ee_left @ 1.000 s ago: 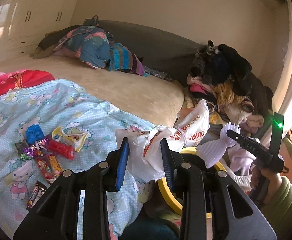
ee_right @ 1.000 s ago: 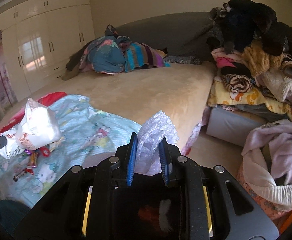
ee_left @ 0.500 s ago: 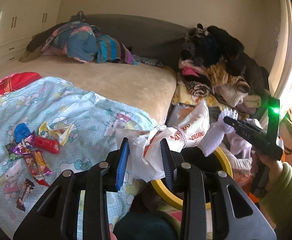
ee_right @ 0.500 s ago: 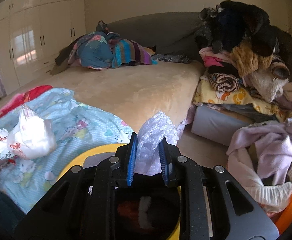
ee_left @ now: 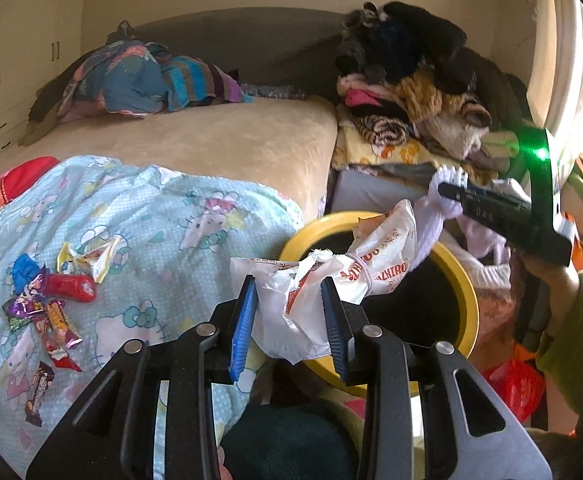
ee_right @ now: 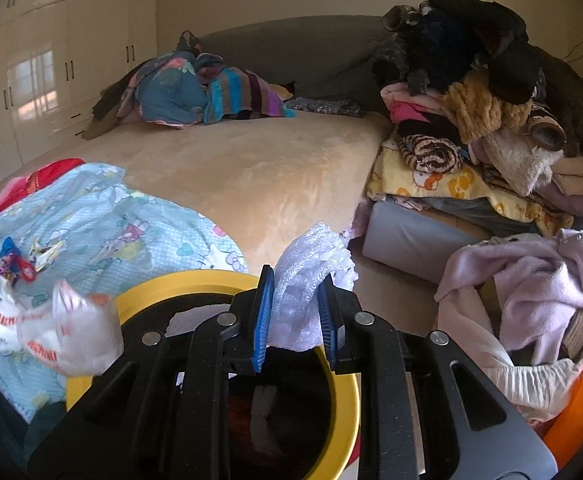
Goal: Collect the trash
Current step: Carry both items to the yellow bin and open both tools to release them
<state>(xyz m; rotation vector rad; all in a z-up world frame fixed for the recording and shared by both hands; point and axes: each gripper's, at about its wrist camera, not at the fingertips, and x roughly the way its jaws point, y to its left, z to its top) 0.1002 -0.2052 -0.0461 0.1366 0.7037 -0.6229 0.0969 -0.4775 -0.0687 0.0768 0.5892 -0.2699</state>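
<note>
Two grippers are in view: the left gripper (ee_left: 291,304) and the right gripper (ee_right: 297,312). Each one has two blue pads.

There is one yellow bin (ee_left: 467,300). There is one white printed plastic bag (ee_left: 331,284) and one piece of bubble wrap (ee_right: 311,276).

On the blue cartoon blanket (ee_left: 151,220), which is one, lies a group of small wrappers (ee_left: 47,296); about six can be counted, but some overlap, so the exact number is not sure.

There is one bed (ee_right: 251,160), with one heap of bedding (ee_right: 195,88) on it. Beside the bed stands one big pile of clothes (ee_right: 483,92), and one lilac garment (ee_right: 531,280) lies apart.
</note>
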